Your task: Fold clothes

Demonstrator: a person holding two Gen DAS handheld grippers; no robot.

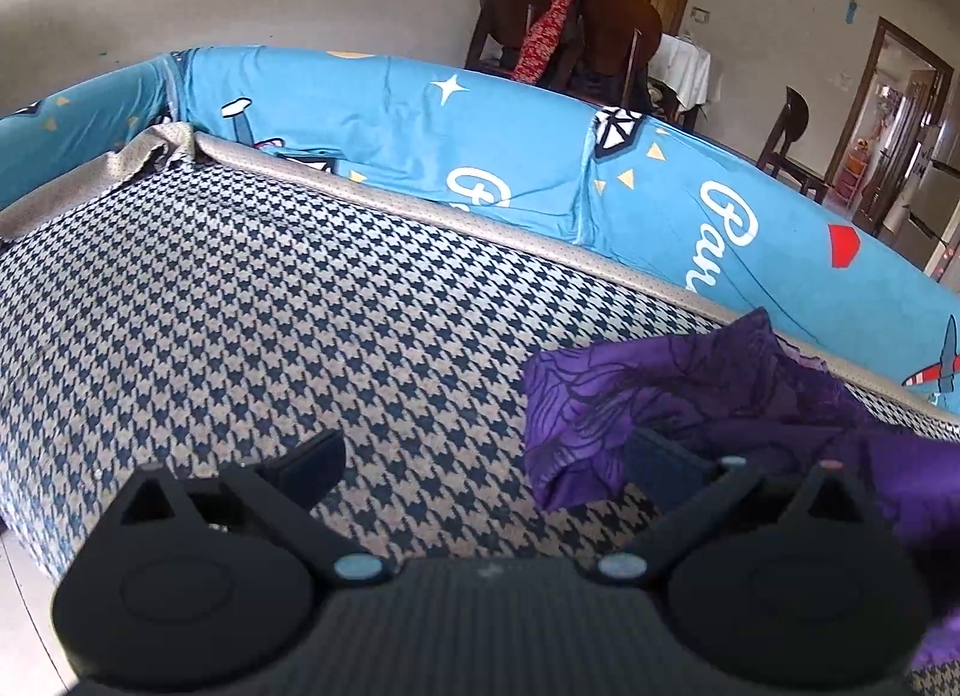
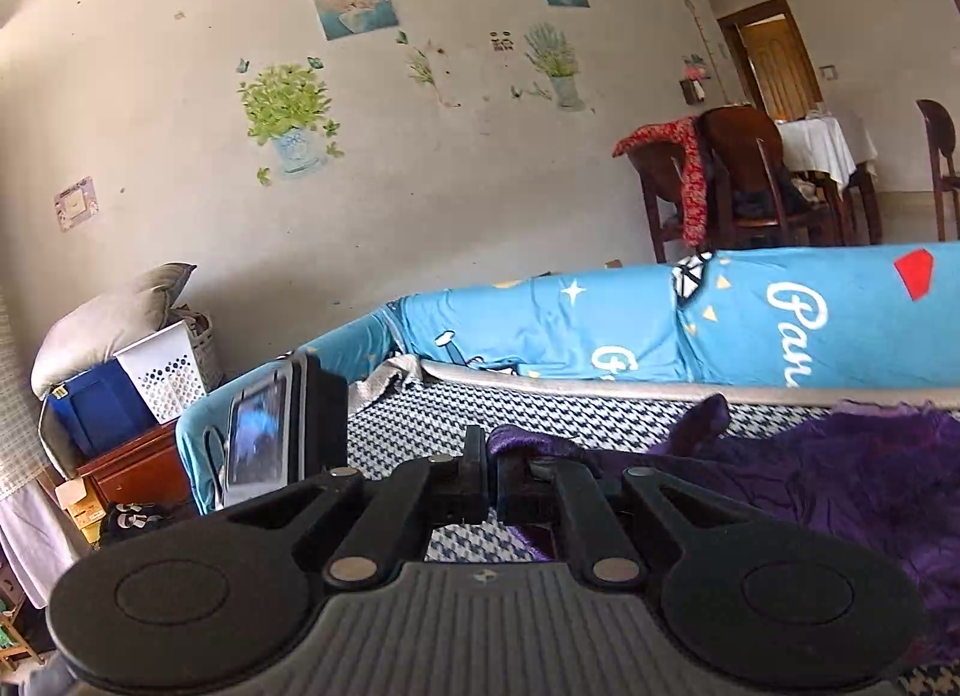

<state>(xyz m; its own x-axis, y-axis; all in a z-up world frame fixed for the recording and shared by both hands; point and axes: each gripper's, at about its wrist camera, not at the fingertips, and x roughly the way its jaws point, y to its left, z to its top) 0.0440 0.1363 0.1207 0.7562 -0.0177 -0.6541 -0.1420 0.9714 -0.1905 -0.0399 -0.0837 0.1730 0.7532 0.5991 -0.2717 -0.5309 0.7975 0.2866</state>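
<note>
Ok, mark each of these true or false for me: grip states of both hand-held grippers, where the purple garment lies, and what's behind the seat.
1. The left hand-held gripper is open. True.
2. The right hand-held gripper is open and holds nothing. False: it is shut on the purple garment.
3. The purple garment lies on the houndstooth cushion. True.
4. The sofa backrest cover is plain red. False: it is blue with printed stars and lettering.
5. A red patterned cloth hangs over a wooden chair. True.
</note>
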